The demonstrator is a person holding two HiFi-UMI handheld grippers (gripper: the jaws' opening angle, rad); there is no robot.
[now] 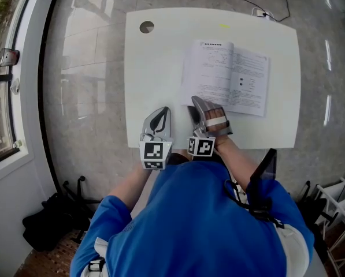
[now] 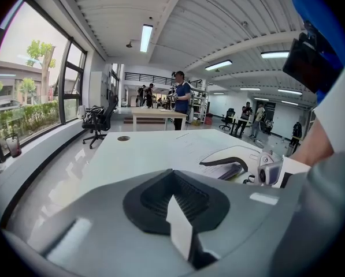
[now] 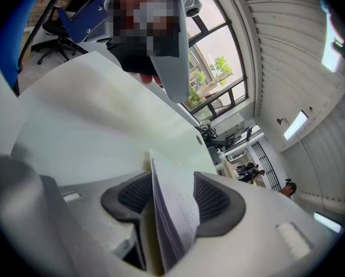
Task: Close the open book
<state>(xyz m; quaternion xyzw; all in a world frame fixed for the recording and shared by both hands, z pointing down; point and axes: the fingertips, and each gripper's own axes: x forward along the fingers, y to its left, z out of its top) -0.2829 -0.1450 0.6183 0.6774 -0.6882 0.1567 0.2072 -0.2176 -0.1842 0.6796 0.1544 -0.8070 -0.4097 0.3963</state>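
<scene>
An open book [image 1: 227,77] with printed pages lies flat on the white table [image 1: 155,68], right of centre. My right gripper [image 1: 196,104] is at the book's near left corner. In the right gripper view its jaws stand open with a thin stack of the book's pages [image 3: 172,212] upright between the pads, and a gap shows on the right side. My left gripper [image 1: 165,111] rests on bare table to the left of the book, shut and holding nothing. The left gripper view shows the book [image 2: 210,149] and the right gripper's dark finger [image 2: 230,165] off to the right.
A round cable hole [image 1: 147,26] sits in the table's far left corner and a cable [image 1: 264,13] runs off the far edge. A black bag [image 1: 48,224] lies on the floor to the left, with a white rack [image 1: 340,206] at the right. People [image 2: 181,105] stand far off.
</scene>
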